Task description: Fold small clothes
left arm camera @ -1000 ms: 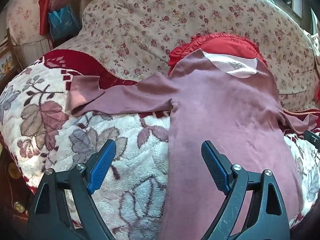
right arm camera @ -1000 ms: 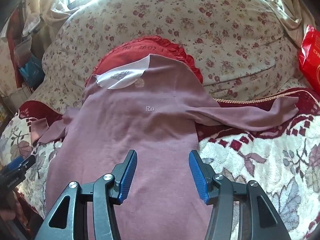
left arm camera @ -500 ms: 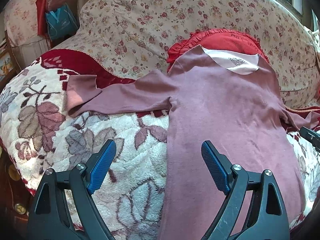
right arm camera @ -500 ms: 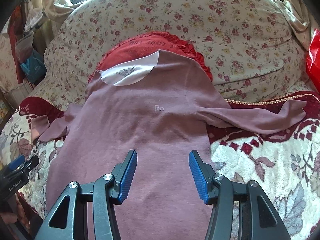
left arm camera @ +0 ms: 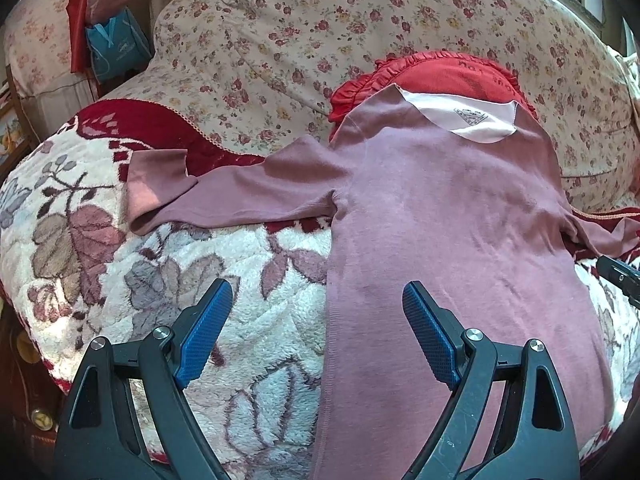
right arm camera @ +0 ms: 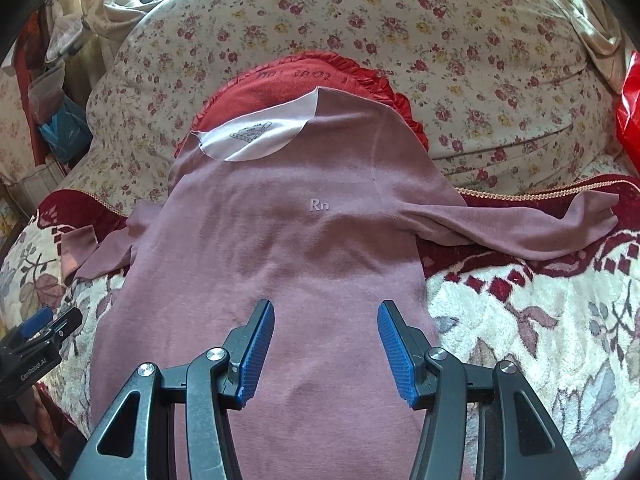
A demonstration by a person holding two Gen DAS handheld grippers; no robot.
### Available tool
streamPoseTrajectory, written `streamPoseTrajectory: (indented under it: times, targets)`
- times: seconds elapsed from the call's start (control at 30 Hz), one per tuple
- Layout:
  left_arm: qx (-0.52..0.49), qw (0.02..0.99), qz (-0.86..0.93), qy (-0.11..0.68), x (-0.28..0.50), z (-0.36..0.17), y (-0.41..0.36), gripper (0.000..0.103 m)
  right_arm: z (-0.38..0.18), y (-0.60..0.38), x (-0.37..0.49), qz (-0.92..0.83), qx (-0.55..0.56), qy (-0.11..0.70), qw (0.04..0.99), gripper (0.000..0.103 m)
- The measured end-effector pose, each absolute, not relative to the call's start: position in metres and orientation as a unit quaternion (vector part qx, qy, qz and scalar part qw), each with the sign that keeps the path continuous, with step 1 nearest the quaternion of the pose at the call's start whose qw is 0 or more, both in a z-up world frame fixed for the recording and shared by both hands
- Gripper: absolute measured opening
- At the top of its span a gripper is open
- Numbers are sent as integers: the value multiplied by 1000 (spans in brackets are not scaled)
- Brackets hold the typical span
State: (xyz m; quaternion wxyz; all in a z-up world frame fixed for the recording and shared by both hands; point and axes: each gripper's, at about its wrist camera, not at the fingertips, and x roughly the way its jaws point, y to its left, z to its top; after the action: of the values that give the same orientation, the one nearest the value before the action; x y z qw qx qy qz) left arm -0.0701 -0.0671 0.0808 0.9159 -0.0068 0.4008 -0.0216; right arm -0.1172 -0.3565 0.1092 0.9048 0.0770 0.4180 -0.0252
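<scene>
Across the flowered sofa (right arm camera: 400, 20) a plush leaf-patterned blanket (left arm camera: 248, 320) covers the seat. On it a mauve long-sleeved shirt (right arm camera: 288, 248) lies face up and unfolded, both sleeves spread out, its collar end resting on a red frilled cushion (right arm camera: 288, 80). Over the shirt's lower part hover the left hand-held gripper (left arm camera: 316, 332) and the right hand-held gripper (right arm camera: 326, 348), both wide open and holding nothing.

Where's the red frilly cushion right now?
In both wrist views the red frilly cushion leans against the floral sofa back, top centre, with the mauve shirt lying over its lower half.
</scene>
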Motion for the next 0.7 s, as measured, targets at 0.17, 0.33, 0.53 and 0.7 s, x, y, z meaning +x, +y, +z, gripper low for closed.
streamPoseTrajectory:
  times: [0.17, 0.33, 0.53, 0.7]
  targets:
    - [-3, 915, -23, 402, -69, 81, -71, 88, 107, -359, -117, -25, 75, 421, 904, 52]
    - [-3, 915, -22, 402, -69, 81, -72, 88, 106, -360, -117, -25, 73, 420, 904, 52]
    - [-3, 915, -23, 403, -69, 81, -73, 88, 103, -357, -115, -25, 67, 424, 903, 52]
    - [-5, 914, -18, 404, -66, 80, -72, 88, 102, -350, -109, -19, 62, 429, 901, 52]
